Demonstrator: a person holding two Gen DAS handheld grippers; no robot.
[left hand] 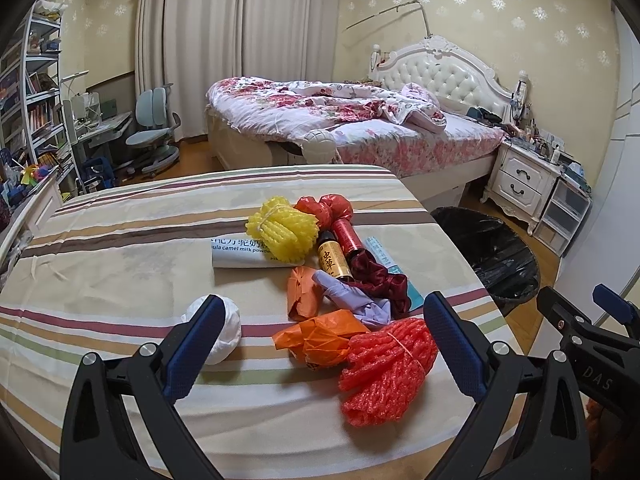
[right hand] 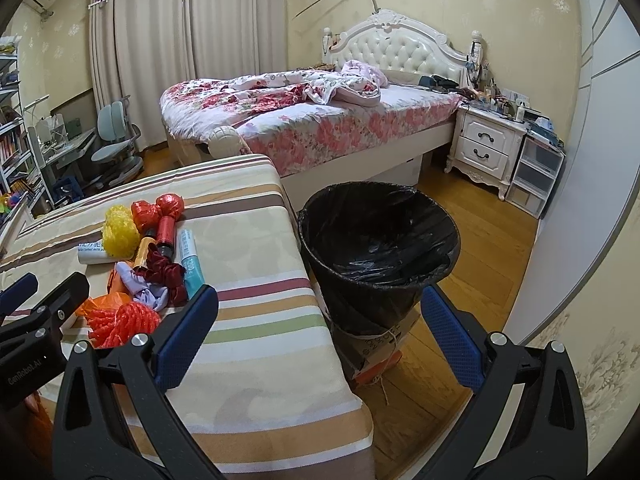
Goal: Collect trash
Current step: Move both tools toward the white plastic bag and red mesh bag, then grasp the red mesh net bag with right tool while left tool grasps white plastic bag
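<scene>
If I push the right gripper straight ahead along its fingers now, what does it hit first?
Most likely the black-lined trash bin, which sits directly beyond the open right gripper; its rim looks nearest, though depth is unclear.

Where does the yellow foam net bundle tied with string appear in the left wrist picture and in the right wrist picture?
Left wrist view: the yellow foam net bundle tied with string lies just above the picture's centre, at the far end of the trash pile.
Right wrist view: the same bundle lies at middle left.
Shared landmark: the round bin lined with a black plastic bag, standing on the floor to the right of the striped table in both views.
</scene>
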